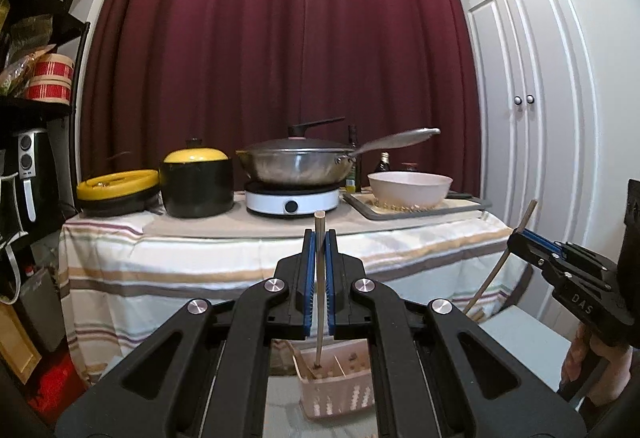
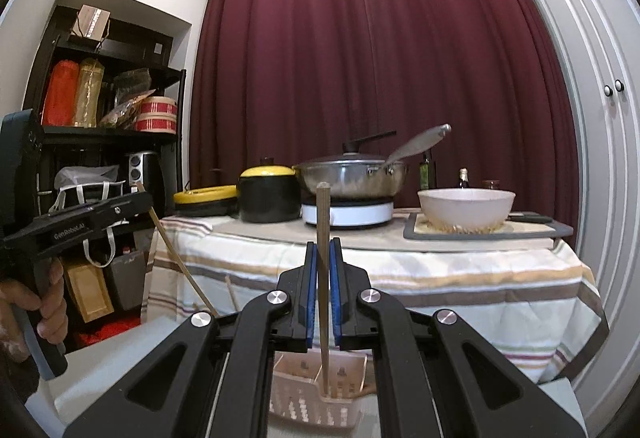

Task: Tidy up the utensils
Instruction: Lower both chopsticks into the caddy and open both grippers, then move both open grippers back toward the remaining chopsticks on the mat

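- Left gripper (image 1: 320, 238): blue pads clamped on a pale chopstick (image 1: 319, 278), upright, lower tip down inside the pink slotted basket (image 1: 340, 394).
- Right gripper (image 2: 324, 250): pads closed on a second chopstick (image 2: 323, 278), tip in the same basket (image 2: 312, 406).
- Beyond: striped tablecloth (image 1: 160, 262), lidded wok (image 1: 296, 166), white bowl (image 1: 410, 190).
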Demonstrator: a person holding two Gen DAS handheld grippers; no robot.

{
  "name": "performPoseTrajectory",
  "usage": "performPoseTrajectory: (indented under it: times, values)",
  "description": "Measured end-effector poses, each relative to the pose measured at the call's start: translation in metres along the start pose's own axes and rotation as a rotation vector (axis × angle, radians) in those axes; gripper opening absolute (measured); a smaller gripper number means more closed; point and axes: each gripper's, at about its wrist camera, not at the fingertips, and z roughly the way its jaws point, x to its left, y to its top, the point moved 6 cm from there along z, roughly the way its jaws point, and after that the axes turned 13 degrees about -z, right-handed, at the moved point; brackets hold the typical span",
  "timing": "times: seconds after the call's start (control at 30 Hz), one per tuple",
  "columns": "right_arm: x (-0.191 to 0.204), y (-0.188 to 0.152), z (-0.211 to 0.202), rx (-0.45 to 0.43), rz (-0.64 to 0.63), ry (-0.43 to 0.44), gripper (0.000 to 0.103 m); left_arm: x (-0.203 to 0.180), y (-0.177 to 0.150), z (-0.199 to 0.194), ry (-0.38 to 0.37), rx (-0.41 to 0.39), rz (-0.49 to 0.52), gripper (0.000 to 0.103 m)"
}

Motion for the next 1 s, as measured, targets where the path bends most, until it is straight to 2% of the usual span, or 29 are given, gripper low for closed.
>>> performPoseTrajectory:
  times: [0.23, 0.67, 0.73, 0.77, 0.8, 0.83, 0.9, 1.0]
  values:
    - [-0.003, -0.002, 0.029, -0.013, -0.027, -0.035, 0.007, 0.002, -0.012, 0.033, 0.021, 0.013, -0.023, 0.005]
    - [0.004, -0.076, 0.084, 0.141, 0.020, 0.006, 0.008, 0.018, -0.090, 0.092, 0.077, 0.130, -0.021, 0.007]
    - [0.006, -0.083, 0.085, 0.159, 0.020, 0.005, 0.020, 0.020, -0.099, 0.096, 0.081, 0.154, -0.023, 0.014]
    - [0.006, -0.083, 0.085, 0.159, 0.019, 0.006, 0.032, 0.020, -0.101, 0.096, 0.079, 0.162, -0.027, 0.017]
    - [0.007, -0.081, 0.082, 0.152, 0.017, 0.001, 0.040, 0.020, -0.101, 0.095, 0.079, 0.163, -0.031, 0.027]
    - [0.006, -0.079, 0.079, 0.144, 0.014, -0.006, 0.042, 0.020, -0.100, 0.092, 0.077, 0.160, -0.034, 0.038]
    - [0.007, -0.069, 0.070, 0.126, -0.002, -0.019, 0.045, 0.019, -0.094, 0.081, 0.068, 0.137, -0.040, 0.048]
    - [0.009, -0.059, 0.058, 0.108, -0.011, -0.031, 0.050, 0.016, -0.088, 0.063, 0.065, 0.125, -0.036, 0.053]
